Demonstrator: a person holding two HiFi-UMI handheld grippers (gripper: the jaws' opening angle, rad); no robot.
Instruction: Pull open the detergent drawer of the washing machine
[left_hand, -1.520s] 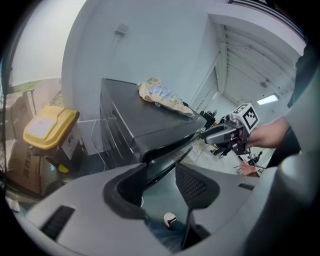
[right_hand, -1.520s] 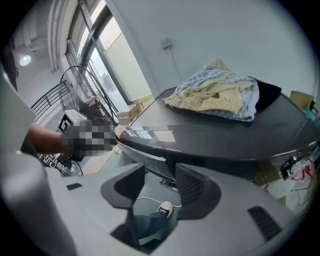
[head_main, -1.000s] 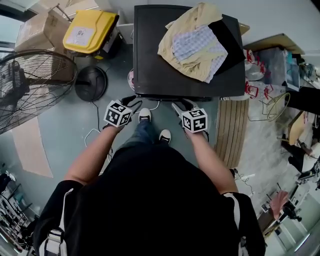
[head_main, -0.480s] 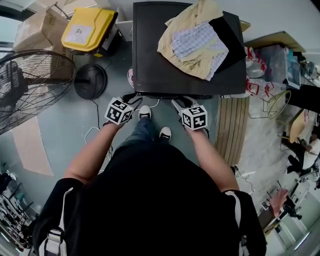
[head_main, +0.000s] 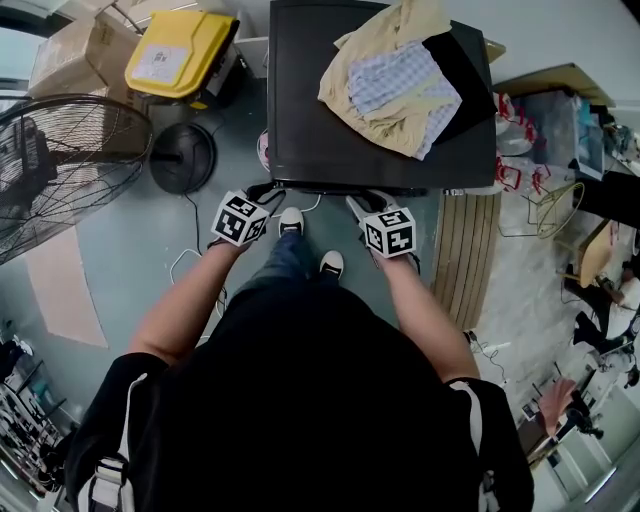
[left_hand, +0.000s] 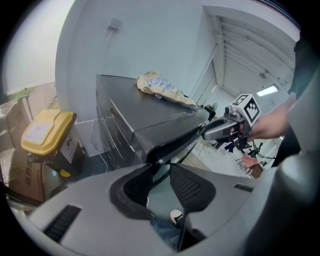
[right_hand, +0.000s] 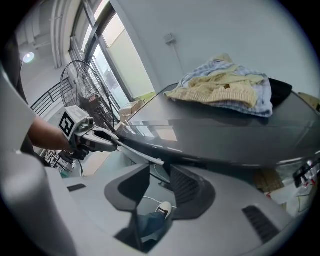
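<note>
A dark washing machine (head_main: 330, 130) fills the top of the head view, with a heap of yellow and checked clothes (head_main: 395, 80) lying on it. My left gripper (head_main: 262, 194) is at the left end of the machine's front edge (left_hand: 170, 142). My right gripper (head_main: 364, 204) is near the middle right of the same edge (right_hand: 150, 156). In each gripper view that edge runs in between the jaw tips. Both pairs of jaws are closing, with a gap still showing between the pads (left_hand: 187, 185) and the pads (right_hand: 185, 187). No detergent drawer can be made out.
A yellow-lidded bin (head_main: 180, 60) and cardboard boxes (head_main: 75, 55) stand at the back left, and a large floor fan (head_main: 60, 170) with its round base (head_main: 183, 158) at the left. A slatted wooden panel (head_main: 465, 260) lies to the right. The person's shoes (head_main: 290, 225) are below the machine's front.
Both grippers stay at the machine's front edge. Only the head view shifts slightly.
</note>
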